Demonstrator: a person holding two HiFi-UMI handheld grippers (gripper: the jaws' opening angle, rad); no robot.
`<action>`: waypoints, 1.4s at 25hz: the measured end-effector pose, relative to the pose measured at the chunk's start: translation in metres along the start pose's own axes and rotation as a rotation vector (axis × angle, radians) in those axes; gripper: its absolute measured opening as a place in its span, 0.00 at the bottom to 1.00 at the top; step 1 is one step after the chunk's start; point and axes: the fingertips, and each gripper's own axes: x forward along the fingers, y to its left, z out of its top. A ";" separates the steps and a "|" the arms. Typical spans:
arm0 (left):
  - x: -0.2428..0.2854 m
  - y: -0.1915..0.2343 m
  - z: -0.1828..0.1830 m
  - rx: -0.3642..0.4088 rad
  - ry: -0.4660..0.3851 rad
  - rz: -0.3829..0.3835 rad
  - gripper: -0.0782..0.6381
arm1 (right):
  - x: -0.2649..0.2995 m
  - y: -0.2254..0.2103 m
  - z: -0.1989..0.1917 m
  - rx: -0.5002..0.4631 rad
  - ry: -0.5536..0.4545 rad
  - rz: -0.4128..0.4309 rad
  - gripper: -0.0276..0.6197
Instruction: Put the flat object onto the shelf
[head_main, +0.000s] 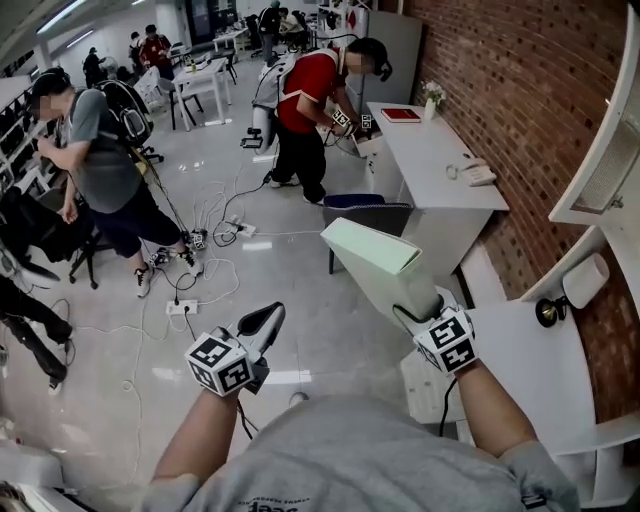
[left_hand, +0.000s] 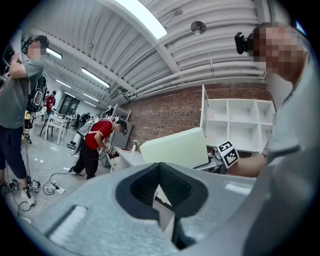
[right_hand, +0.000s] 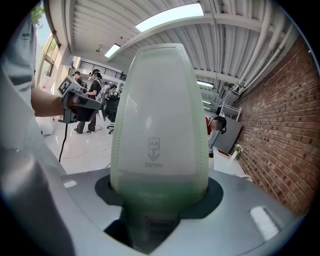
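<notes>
The flat object is a pale green file folder (head_main: 375, 258), and my right gripper (head_main: 415, 305) is shut on its near end. It juts up and away from that gripper over the floor. In the right gripper view the folder (right_hand: 159, 125) fills the middle, clamped between the jaws of the right gripper (right_hand: 159, 200). My left gripper (head_main: 268, 318) hovers to the left of the folder, apart from it, shut with nothing in it. The left gripper view shows the left gripper (left_hand: 160, 185) with its pads together, the folder (left_hand: 175, 147) beyond, and a white cubby shelf (left_hand: 240, 120) against the brick wall.
A white shelf unit (head_main: 610, 150) and a low white table (head_main: 530, 360) stand at the right by the brick wall. A white desk (head_main: 440, 160) lies ahead, with a person in red (head_main: 305, 100) bent over it. Another person in grey (head_main: 100, 150) stands left. Cables (head_main: 200, 270) litter the floor.
</notes>
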 end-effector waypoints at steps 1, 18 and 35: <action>0.004 0.016 0.009 0.007 0.004 -0.010 0.10 | 0.012 -0.003 0.011 0.007 0.000 -0.007 0.45; 0.082 0.176 0.064 0.015 0.046 -0.063 0.10 | 0.144 -0.076 0.072 0.065 0.023 -0.058 0.45; 0.221 0.196 0.088 0.027 -0.005 0.109 0.10 | 0.216 -0.223 0.077 -0.083 -0.016 0.021 0.45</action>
